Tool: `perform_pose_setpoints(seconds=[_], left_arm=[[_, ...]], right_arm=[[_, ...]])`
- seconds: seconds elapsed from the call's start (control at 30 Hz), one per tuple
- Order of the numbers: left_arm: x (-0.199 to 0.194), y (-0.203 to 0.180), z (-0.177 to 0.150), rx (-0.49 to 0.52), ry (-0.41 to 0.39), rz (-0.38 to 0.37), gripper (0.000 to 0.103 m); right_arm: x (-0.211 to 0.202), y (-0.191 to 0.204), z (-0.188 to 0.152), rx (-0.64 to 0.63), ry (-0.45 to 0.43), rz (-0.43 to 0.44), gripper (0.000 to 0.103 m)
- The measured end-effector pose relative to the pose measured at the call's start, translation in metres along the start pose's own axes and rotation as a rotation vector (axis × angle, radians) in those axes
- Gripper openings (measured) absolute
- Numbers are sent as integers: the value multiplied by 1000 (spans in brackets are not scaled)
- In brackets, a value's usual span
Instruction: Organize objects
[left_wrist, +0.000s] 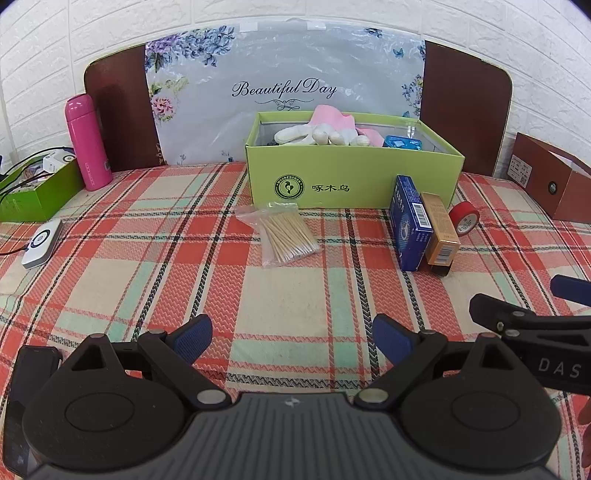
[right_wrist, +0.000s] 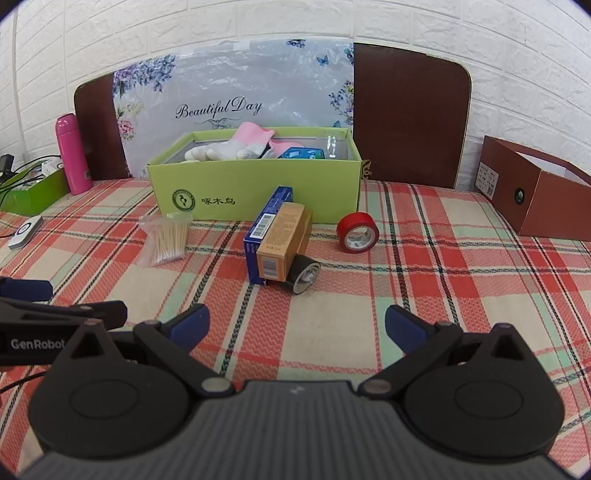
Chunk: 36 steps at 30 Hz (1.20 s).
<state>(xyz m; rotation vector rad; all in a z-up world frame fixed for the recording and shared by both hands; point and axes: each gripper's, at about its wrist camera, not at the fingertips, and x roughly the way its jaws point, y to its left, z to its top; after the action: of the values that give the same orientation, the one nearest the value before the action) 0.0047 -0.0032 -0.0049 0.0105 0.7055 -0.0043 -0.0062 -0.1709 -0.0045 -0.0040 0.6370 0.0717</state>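
Green box (right_wrist: 258, 184) behind blue carton (right_wrist: 264, 229) and red tape (right_wrist: 357, 232) — both grippers' jaws wide apart, empty.

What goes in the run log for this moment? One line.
left claw open, empty | right claw open, empty | toothpick bag, blue box, red tape outside green box

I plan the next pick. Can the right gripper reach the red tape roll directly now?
Probably yes: the right gripper has open jaws, and only bare plaid cloth lies before the red tape roll, which stands apart from the boxes.
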Motion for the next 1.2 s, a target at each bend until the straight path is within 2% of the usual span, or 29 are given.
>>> perform_pose_setpoints(seconds=[1.2], left_arm=[[8,-1,-3,8,30,3,96]], right_arm=[[8,-2,-4,10,31,9,103]])
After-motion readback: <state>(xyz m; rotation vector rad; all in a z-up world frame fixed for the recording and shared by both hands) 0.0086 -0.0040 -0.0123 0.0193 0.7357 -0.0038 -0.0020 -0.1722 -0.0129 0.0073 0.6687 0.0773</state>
